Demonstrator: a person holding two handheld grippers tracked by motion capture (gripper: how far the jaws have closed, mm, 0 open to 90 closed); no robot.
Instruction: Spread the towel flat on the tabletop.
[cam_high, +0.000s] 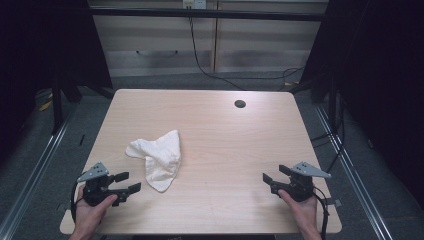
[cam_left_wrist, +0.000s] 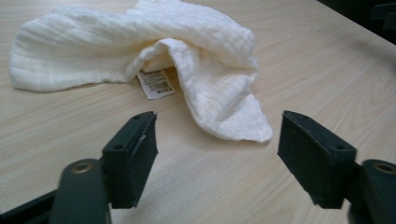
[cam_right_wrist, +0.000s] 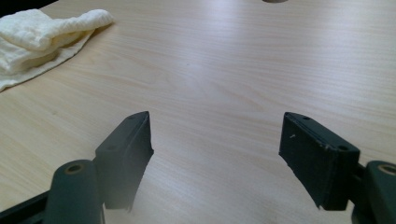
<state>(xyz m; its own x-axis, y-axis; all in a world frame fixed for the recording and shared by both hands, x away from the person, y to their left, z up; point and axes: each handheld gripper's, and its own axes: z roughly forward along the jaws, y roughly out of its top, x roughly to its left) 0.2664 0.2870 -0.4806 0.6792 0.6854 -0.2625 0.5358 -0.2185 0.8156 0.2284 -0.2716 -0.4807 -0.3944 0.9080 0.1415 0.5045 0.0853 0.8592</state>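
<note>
We had barely begun: the crumpled white cotton cloth (cam_high: 156, 157) lay untouched left of centre on the pale wooden surface (cam_high: 235, 150). Our left tool (cam_high: 127, 183) sat just beside it, released and empty; our right tool (cam_high: 271, 177), well apart, likewise gaped empty.

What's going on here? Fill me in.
A person sits at a wooden table with a hand-held gripper in each hand. A crumpled white cloth lies left of centre, its label showing. The left hand-held gripper is open and close to the cloth, pointing at it without touching. The right hand-held gripper is open too, over bare table near the right edge. Nothing is held yet.
</note>
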